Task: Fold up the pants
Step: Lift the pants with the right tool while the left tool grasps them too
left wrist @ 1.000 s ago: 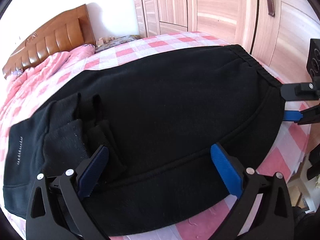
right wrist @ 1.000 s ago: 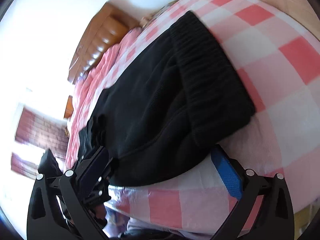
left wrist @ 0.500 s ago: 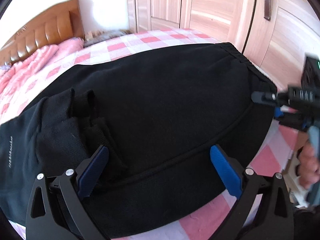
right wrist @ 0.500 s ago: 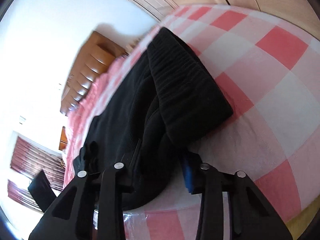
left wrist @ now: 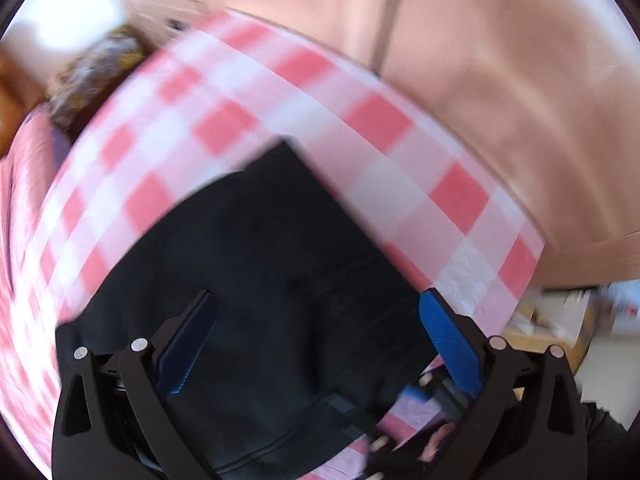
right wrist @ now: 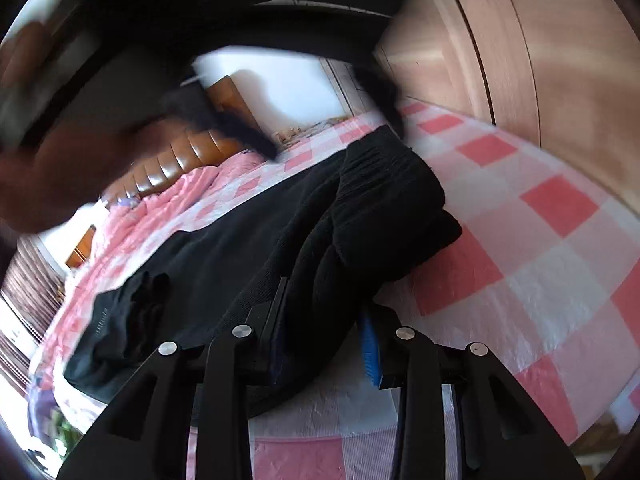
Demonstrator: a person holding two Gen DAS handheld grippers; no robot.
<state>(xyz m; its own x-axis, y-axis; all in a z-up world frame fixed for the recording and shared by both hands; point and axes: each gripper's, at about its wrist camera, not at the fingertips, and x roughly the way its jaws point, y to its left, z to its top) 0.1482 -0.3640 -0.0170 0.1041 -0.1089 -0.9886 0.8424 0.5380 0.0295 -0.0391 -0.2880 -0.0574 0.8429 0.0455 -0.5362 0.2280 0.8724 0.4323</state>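
Black pants (right wrist: pixel 248 248) lie on a pink-and-white checked sheet (right wrist: pixel 540 240). The headboard (right wrist: pixel 188 160) is brown, the wardrobe (left wrist: pixel 500 80) pale wood.

The left tongs (left wrist: pixel 318 344) stand wide apart at the frame's bottom, over black pants (left wrist: pixel 272 280). A pink-checked bed (left wrist: pixel 360 128) curves behind, blurred; wooden wardrobe doors (left wrist: pixel 500 80) fill the upper right.

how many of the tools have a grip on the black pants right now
1. The right tool has just been closing and now pinches the pants near the waistband corner. The left tool hangs open above them, gripping nothing.
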